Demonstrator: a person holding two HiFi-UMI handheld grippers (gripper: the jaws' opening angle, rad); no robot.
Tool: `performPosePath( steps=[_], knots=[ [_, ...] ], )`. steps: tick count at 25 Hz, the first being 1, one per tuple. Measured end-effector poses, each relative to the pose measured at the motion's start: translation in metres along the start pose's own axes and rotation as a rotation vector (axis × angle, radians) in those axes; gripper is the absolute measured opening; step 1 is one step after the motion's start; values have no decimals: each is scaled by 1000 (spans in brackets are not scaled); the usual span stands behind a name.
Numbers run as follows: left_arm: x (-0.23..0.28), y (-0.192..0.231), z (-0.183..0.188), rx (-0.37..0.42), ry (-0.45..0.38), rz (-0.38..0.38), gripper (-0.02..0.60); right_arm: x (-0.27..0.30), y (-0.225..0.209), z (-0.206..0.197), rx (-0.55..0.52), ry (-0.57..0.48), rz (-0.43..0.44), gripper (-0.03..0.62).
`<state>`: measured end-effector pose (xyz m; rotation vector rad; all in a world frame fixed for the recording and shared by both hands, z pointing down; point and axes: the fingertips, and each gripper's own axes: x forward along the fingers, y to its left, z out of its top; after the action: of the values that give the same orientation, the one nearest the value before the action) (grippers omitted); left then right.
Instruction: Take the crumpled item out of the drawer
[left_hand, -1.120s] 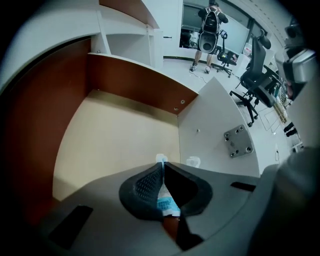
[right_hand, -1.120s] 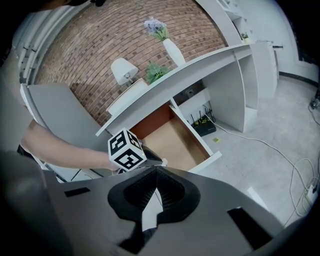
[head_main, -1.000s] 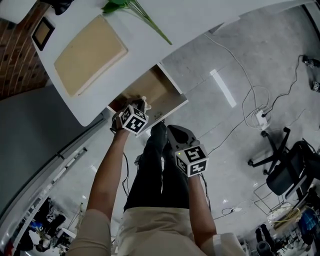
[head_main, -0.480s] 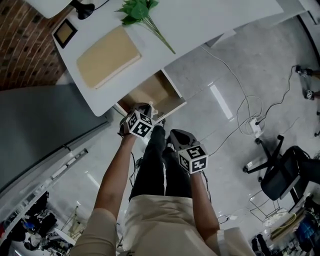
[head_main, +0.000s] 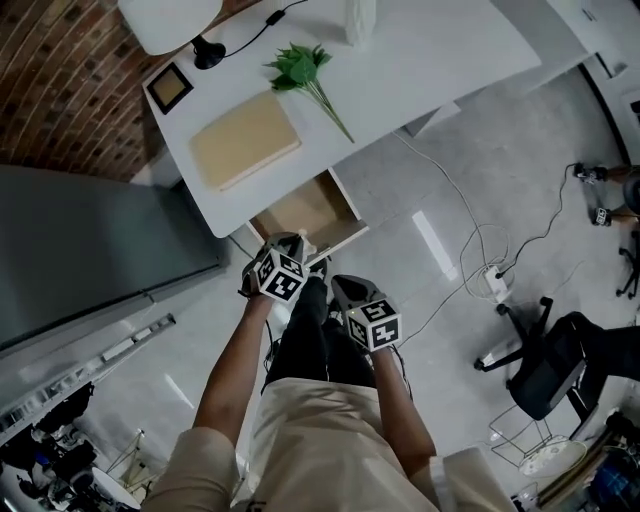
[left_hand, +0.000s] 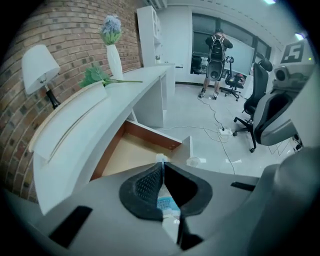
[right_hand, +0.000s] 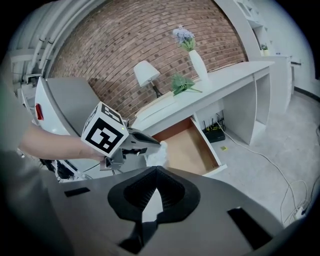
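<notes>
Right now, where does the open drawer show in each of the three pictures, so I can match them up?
Head view: the drawer is just above centre, pulled out from under the white desk.
Left gripper view: left of centre, below the desk's edge.
Right gripper view: slightly right of centre, under the desk.
Shared landmark: the green sprig lying on the desk.
</notes>
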<state>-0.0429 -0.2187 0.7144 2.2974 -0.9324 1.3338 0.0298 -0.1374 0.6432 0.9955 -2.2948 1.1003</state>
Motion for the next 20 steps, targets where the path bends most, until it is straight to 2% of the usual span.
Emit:
performPosePath(
  steps=[8,14,20],
  knots=[
    [-63,-18,5,-60,-70,44,26,-29,22,17,-18,-29,5,25],
    [-103,-30,10,-125,-136,65,26,-47,43,27,14,-80,7,25],
    [-138,-34,16,-153,-192,93,26,-60,64,27,-26,-87,7,25]
  ],
)
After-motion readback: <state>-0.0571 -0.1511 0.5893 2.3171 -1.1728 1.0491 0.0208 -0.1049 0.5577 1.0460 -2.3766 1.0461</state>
